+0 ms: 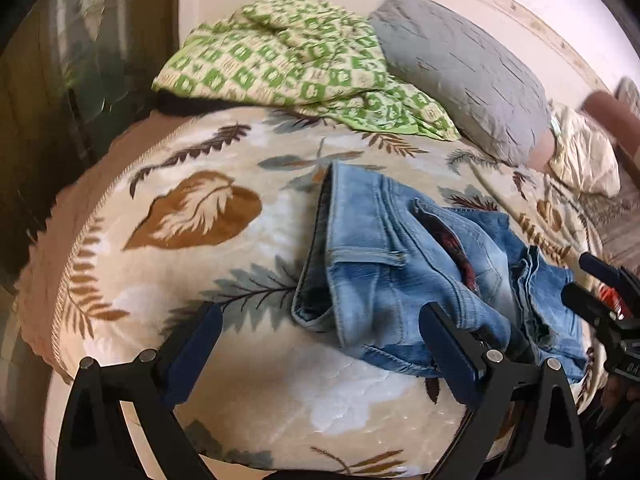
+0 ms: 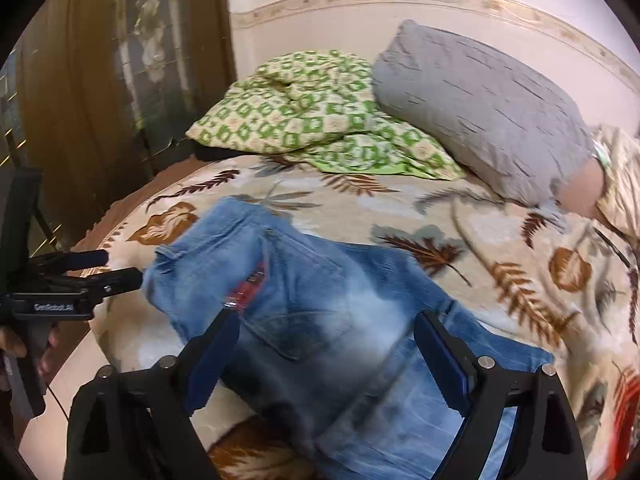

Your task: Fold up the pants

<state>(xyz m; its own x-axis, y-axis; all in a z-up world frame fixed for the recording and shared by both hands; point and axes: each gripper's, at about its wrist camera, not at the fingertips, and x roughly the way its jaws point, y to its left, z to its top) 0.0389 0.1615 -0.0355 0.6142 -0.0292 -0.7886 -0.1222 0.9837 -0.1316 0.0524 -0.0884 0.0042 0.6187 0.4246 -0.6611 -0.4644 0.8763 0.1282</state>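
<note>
Both tools stand wide open and hold nothing: the left tool (image 1: 320, 344) hangs over the near edge of the bed with its right finger just over the jeans' near corner, and the right tool (image 2: 326, 348) hangs above the middle of the jeans (image 2: 320, 312), cloth showing between its fingers but not pinched. The jeans lie in a loose, bunched heap on the leaf-print blanket (image 1: 192, 216) near the front of the bed, waistband end toward the left tool, one leg trailing toward the lower right in the right wrist view; a bit of red shows at an opening in the denim. I judge the task to be at its start: the pants are crumpled rather than laid flat, and no fold is made yet. The next move calls for each tool to come down and pinch an edge, most likely the waistband on one side and a leg or hem on the other, then pull the cloth straight before doubling it. Thick denim layers may slip from a shallow pinch. A green patterned pillow (image 1: 288, 60) and a grey pillow (image 1: 460, 68) lie at the head of the bed, well apart from the jeans. No container is in view.
</note>
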